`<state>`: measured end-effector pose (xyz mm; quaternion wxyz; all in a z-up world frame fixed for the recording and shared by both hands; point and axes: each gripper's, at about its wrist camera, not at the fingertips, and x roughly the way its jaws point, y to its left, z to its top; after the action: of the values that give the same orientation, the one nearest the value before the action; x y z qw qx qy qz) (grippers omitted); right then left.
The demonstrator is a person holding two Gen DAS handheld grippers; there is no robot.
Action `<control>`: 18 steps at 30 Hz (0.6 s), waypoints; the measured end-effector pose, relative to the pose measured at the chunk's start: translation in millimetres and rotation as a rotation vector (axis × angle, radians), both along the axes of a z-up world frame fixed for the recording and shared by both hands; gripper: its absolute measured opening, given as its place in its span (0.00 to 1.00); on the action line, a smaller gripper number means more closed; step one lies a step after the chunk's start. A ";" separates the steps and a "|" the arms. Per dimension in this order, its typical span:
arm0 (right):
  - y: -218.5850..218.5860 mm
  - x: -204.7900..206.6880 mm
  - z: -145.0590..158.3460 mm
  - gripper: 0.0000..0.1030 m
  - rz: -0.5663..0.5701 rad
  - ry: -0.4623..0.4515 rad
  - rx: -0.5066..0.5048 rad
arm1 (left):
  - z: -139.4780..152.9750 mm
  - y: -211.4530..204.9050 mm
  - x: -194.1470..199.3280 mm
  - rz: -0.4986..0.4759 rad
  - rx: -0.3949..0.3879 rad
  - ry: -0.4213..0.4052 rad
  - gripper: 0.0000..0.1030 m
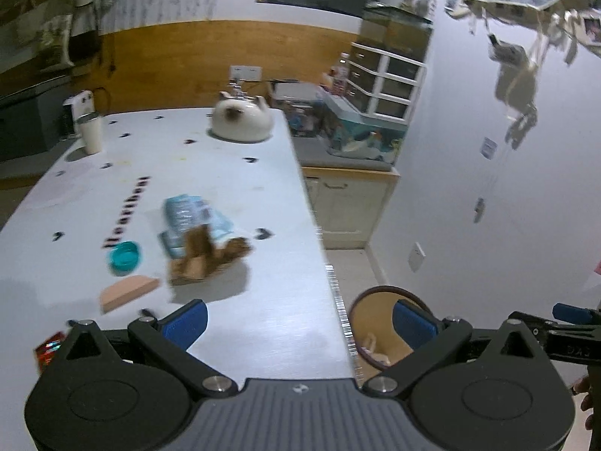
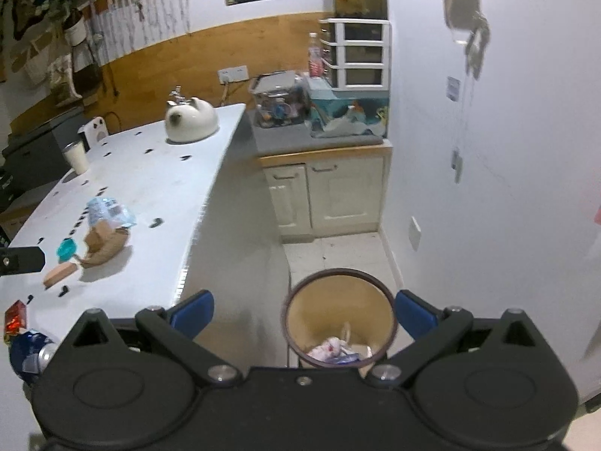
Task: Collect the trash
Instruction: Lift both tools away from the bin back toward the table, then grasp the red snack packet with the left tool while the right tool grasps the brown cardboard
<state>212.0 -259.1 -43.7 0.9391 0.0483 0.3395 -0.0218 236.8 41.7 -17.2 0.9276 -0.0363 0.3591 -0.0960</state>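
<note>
Trash lies on the white table: a blue-white plastic wrapper, a crumpled brown paper bag, a teal cap, a tan wedge and a red packet. My left gripper is open and empty above the table's right edge. My right gripper is open and empty over the round bin on the floor, which holds crumpled trash. The bin's rim also shows in the left wrist view. A crushed blue can lies at the table's near left.
A white cat-shaped kettle and a white tumbler stand at the table's far end. A cream cabinet with a fish tank and drawer unit stands against the back wall. The right gripper's finger shows at the left wrist view's right edge.
</note>
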 end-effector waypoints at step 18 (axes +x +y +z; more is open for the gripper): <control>145.0 48.0 -12.0 1.00 0.203 -0.041 -0.031 | -44.2 168.3 1.9 0.304 -0.015 0.138 1.00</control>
<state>260.0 -114.1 -55.7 0.9439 -0.0003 0.3229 0.0693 238.7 209.9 -61.4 0.9043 -0.1036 0.4117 0.0457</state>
